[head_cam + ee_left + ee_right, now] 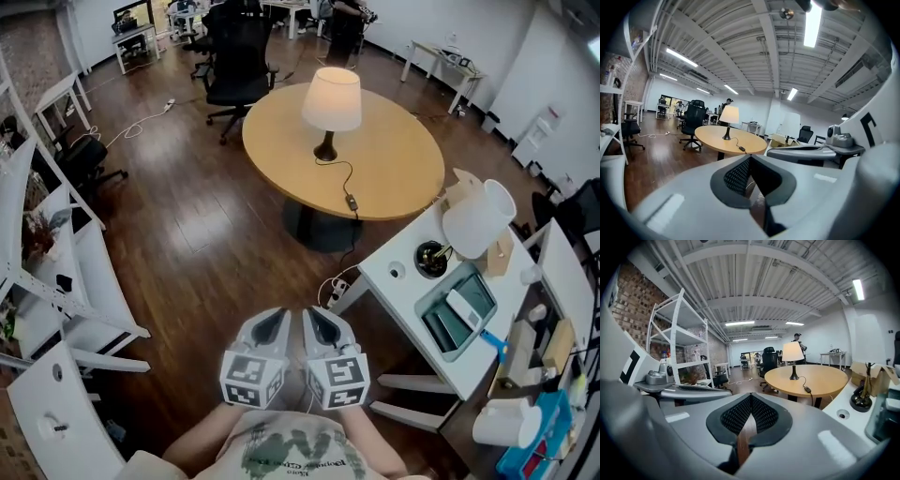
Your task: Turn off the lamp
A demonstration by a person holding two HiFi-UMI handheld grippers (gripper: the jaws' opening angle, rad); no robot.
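Note:
The lamp (332, 101) stands lit on the round wooden table (394, 169), with a cream shade and a dark base. Its black cord runs toward me over the tabletop with an inline switch (352, 202). Both grippers are close to my body, far short of the table. The left gripper (273, 319) and right gripper (319, 319) sit side by side, both shut and holding nothing. The left gripper view has the lamp (729, 115) and switch (741, 149) ahead of its shut jaws (750, 157). The right gripper view shows the lamp (792, 352) beyond its jaws (751, 395).
A white desk (403, 272) at the right carries a white jug-like shade (478, 217), a black round base (431, 258) and a tray. A white shelf unit (56, 281) stands at the left. A black office chair (236, 56) sits behind the table. A person (345, 23) stands at the back.

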